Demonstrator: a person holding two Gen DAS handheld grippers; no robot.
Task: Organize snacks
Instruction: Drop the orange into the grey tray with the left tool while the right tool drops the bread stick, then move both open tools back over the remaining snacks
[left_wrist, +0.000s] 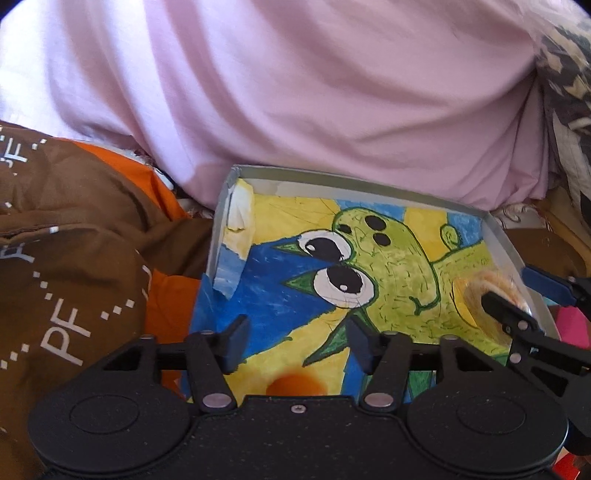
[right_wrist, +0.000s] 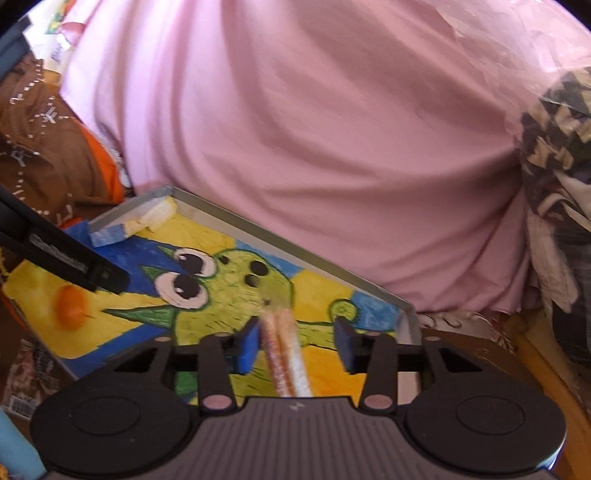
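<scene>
A shallow tray (left_wrist: 496, 240) (right_wrist: 258, 230) lined with a painted green creature lies in front of both grippers. A small orange round snack (left_wrist: 295, 384) (right_wrist: 70, 306) rests near its front left corner. My left gripper (left_wrist: 297, 343) hovers open just above that snack, nothing between its fingers; it shows as a black finger (right_wrist: 92, 273) in the right wrist view. My right gripper (right_wrist: 295, 345) (left_wrist: 528, 295) is over the tray's right side, open. A clear-wrapped pale round snack (right_wrist: 284, 350) (left_wrist: 472, 295) sits between its blue pads (right_wrist: 247, 347), close against the left one.
A large pink cloth (left_wrist: 332, 92) bulges right behind the tray. Brown fabric with white letters (left_wrist: 66, 277) and orange cloth (left_wrist: 162, 306) crowd the left. Patterned cloth (right_wrist: 554, 140) lies at the right. A printed packet (right_wrist: 26, 376) sits off the tray's left edge.
</scene>
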